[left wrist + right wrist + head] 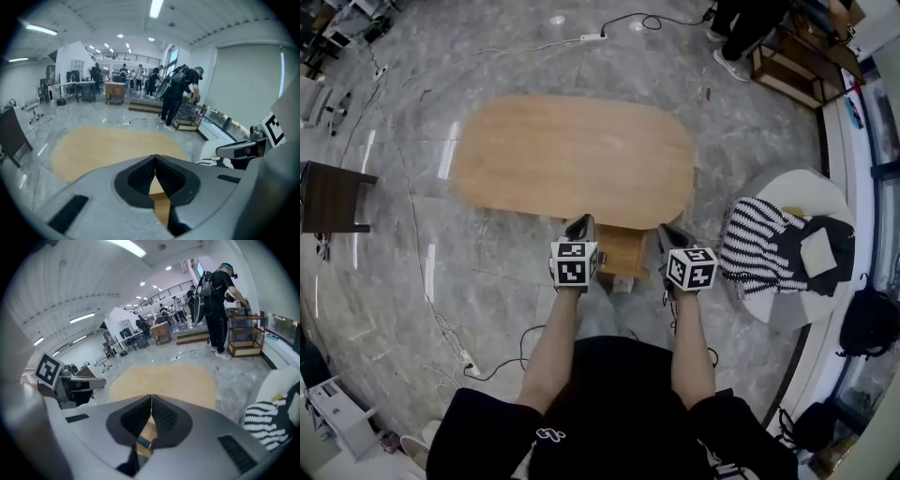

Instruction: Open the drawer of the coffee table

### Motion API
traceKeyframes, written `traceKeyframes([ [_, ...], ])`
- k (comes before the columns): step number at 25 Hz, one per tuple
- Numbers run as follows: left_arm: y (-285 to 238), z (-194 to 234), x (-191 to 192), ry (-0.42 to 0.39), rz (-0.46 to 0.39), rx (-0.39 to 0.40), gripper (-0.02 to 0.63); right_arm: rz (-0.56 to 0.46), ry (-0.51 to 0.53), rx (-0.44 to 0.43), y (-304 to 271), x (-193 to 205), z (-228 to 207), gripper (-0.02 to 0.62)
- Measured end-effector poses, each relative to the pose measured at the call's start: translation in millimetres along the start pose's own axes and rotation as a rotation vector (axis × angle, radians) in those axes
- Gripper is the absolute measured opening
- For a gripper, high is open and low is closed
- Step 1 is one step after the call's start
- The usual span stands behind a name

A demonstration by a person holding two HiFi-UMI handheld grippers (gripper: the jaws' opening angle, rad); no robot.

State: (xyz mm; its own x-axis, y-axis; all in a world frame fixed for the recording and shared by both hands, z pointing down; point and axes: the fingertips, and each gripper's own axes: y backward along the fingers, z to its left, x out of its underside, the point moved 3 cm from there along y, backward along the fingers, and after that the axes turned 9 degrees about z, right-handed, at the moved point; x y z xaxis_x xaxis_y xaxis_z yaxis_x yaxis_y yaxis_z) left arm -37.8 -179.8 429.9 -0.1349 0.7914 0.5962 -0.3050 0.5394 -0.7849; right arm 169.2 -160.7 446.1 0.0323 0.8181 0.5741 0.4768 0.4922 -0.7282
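The drawer [623, 251] stands pulled out from under the worktop's [572, 155] near edge. It lies between my left tongs [578, 228] and right tongs [673, 236], and I cannot make out its contents. Both tongs are clenched on nothing, raised clear of the drawer.

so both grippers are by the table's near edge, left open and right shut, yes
Not quite: the left gripper is shut too; the left gripper view shows its jaws together, empty. The right gripper is shut, both by the near edge of the table.
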Motion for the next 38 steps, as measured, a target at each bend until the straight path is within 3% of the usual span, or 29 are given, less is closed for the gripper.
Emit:
traceKeyframes([
  [6,53.8,-22.7,-108.4,-0.006,-0.248,0.014,0.011,-0.205,0.003,0.013,50.2,-87.8,3.9,0.011],
  [9,88.5,-38.9,-153.4,-0.075,-0.350,-0.012,0.011,-0.306,0.043,0.008,75.7,-130.0,15.0,0.011],
  [16,165.1,-66.9,-214.9,-0.066,-0.554,-0.004,0.011,-0.512,0.151,-0.016,151.8,-206.7,45.6,0.011],
  [24,239.7,-96.8,-253.7,-0.109,-0.750,0.040,0.011,-0.748,0.287,-0.016,228.5,-253.7,84.3,0.011],
  [28,259.3,-108.1,-260.5,-0.157,-0.797,0.030,0.011,-0.800,0.326,-0.027,245.5,-265.7,101.0,0.011],
  [38,266.9,-114.4,-262.8,-0.171,-0.816,0.007,0.011,-0.818,0.334,0.004,259.9,-269.4,97.7,0.011],
])
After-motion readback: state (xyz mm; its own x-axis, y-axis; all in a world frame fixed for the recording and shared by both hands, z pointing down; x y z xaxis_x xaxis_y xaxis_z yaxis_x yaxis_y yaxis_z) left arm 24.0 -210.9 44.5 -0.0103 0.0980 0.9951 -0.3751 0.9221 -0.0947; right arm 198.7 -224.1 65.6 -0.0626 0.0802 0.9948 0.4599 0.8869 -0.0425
